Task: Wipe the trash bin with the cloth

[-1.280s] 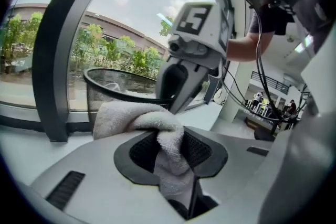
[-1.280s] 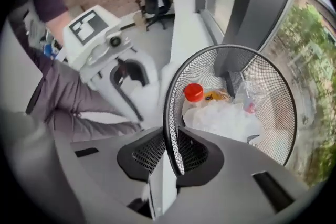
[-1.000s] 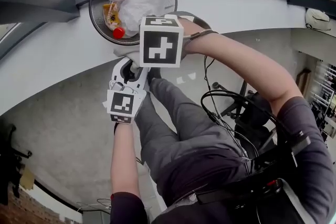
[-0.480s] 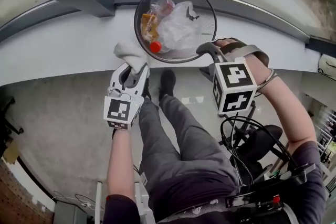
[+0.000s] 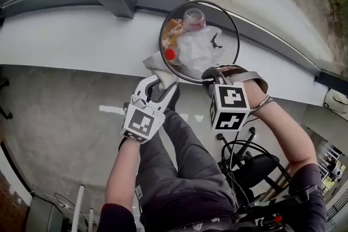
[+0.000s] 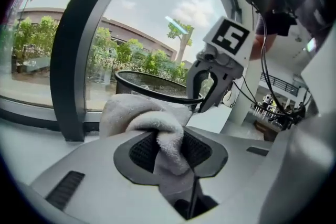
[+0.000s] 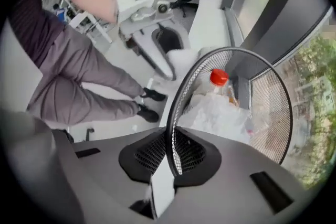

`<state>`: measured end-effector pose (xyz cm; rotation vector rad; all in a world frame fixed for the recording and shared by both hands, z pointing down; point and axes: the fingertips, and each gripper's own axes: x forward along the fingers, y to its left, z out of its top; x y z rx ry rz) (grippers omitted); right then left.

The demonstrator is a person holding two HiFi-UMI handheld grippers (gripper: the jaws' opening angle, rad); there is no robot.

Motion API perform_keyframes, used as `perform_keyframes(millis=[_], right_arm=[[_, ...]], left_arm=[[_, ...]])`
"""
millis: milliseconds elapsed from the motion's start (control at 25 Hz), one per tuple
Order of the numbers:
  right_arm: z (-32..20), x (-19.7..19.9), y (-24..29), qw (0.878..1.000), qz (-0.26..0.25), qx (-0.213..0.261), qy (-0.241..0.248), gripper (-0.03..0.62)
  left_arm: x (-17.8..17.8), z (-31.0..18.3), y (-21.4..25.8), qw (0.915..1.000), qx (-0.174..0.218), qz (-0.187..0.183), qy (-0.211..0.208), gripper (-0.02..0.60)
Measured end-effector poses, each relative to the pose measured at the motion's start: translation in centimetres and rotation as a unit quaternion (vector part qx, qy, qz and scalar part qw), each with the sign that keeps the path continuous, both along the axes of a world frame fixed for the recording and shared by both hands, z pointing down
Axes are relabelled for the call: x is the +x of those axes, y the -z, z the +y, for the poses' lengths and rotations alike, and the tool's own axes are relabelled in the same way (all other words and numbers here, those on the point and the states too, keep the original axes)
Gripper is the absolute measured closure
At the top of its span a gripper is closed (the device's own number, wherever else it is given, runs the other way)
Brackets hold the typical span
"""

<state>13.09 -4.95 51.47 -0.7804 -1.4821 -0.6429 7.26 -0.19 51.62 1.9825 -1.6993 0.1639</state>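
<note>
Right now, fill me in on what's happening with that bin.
A person works with a gripper in each hand. The left gripper is clamped on a white cloth, held up by the rim of the black mesh trash bin on the white ledge. The right gripper has just been closing its jaws, which now pinch the bin's rim, steadying it. Rubbish, including a red-capped bottle, sits inside.
</note>
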Motion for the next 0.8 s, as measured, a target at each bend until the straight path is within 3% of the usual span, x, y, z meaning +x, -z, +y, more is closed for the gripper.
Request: perform_keyframes(millis=[200,360,440,560,600,680,720,800], right_arm=[[3.3,-3.5,0.7,0.989,0.008,-0.1,-0.113,0.549],[4.1,-4.9,1.1,0.973,0.022,-0.142,-0.18,0.548],[4.1,-4.9,2.2,0.97,0.013,-0.151,-0.192,0.548],[3.0,-5.2,6.1,0.963,-0.042,-0.168,-0.207,0.528],[2.2,-4.9,7.1,0.967,-0.057,-0.156,-0.194,0.528],[0.4,-3.4,6.9,0.986,-0.059,-0.096,-0.124,0.515],[-0.3,-2.2,6.0,0.994,-0.043,-0.06,-0.075,0.49],[-0.8,0.1,4.0,1.0,0.001,-0.019,0.012,0.444]], left_arm=[[2.8,0.0,-0.4,0.9991,0.0,-0.007,-0.043,0.488],[4.6,-0.1,-0.7,0.9969,-0.001,-0.019,-0.076,0.488],[4.0,0.3,-1.0,0.9976,-0.004,-0.02,-0.067,0.488],[1.2,1.6,-1.6,0.9994,-0.016,-0.019,-0.025,0.488],[-0.1,2.1,-1.7,0.9997,-0.018,-0.017,-0.005,0.488],[-3.0,3.1,-1.8,0.9989,-0.02,-0.014,0.041,0.488],[-4.3,3.5,-1.8,0.9978,-0.02,-0.014,0.061,0.488],[-5.9,3.7,-1.9,0.9963,-0.022,-0.014,0.082,0.488]])
